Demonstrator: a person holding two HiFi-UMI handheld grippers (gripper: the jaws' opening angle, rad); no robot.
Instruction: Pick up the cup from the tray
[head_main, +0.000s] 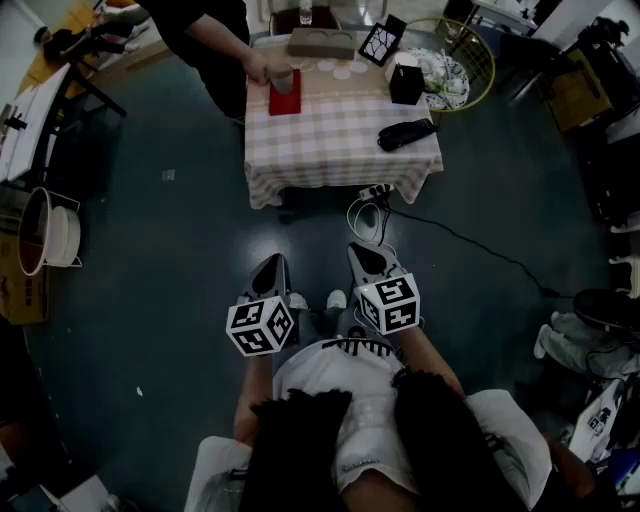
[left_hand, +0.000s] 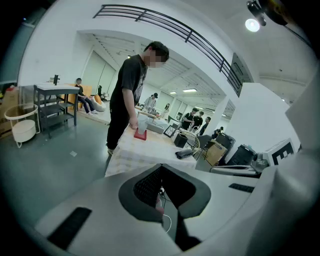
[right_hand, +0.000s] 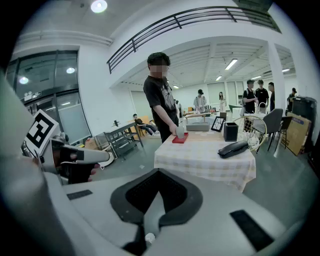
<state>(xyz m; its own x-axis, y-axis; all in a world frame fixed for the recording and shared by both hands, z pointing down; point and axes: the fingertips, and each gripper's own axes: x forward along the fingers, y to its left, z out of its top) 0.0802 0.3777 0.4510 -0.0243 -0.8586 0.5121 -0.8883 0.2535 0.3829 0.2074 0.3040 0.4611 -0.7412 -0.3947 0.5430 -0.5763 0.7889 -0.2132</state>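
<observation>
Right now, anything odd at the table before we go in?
Yes. A bystander's hand is on the cup, on the red tray at the table's far left, so it isn't free to pick. A power strip lies on the floor before the table.

Pale checked-cloth table (head_main: 330, 140), far centre; long black pouch (head_main: 405, 133) and black cube-shaped box (head_main: 406, 82) on its right; round wire basket (head_main: 478, 60) beyond.

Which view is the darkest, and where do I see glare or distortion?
Head view: darkest, dim toward the corners, the table best lit. Left gripper view: fisheye bending, glare from a ceiling lamp. Right gripper view: bright, same bending.
</observation>
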